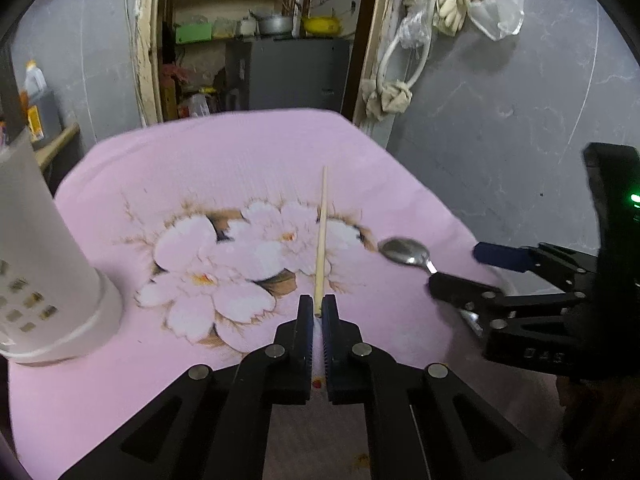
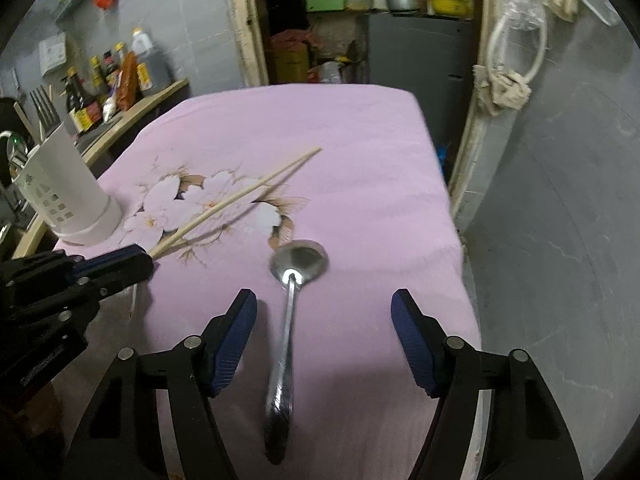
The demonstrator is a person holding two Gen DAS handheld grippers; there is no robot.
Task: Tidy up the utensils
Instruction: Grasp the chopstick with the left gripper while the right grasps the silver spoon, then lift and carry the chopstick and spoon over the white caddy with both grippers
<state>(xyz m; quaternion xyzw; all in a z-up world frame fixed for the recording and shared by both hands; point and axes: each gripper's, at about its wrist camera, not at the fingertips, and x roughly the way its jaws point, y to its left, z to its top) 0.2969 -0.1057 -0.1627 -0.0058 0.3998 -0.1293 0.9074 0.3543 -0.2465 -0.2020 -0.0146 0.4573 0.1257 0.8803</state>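
Note:
My left gripper [image 1: 318, 314] is shut on the near end of pale wooden chopsticks [image 1: 321, 240], which point away over the pink floral cloth [image 1: 240, 152]. The right wrist view shows two chopsticks [image 2: 240, 196] fanning out from the left gripper [image 2: 150, 258]. A steel spoon [image 2: 286, 340] lies on the cloth [image 2: 320, 128], bowl pointing away. Its handle runs between the fingers of my right gripper [image 2: 324, 336]. That gripper is open, and neither pad touches the spoon. From the left wrist view the right gripper [image 1: 456, 266] straddles the spoon [image 1: 404, 252]. A white perforated utensil holder [image 1: 44, 264] [image 2: 68, 196] stands upright at the left.
Sauce bottles [image 2: 100, 84] and a knife rack [image 2: 44, 108] line a wooden counter left of the table. Straight ahead, a doorway [image 2: 360, 20] opens onto cluttered shelves. A grey wall [image 2: 560, 200] runs close along the table's right edge.

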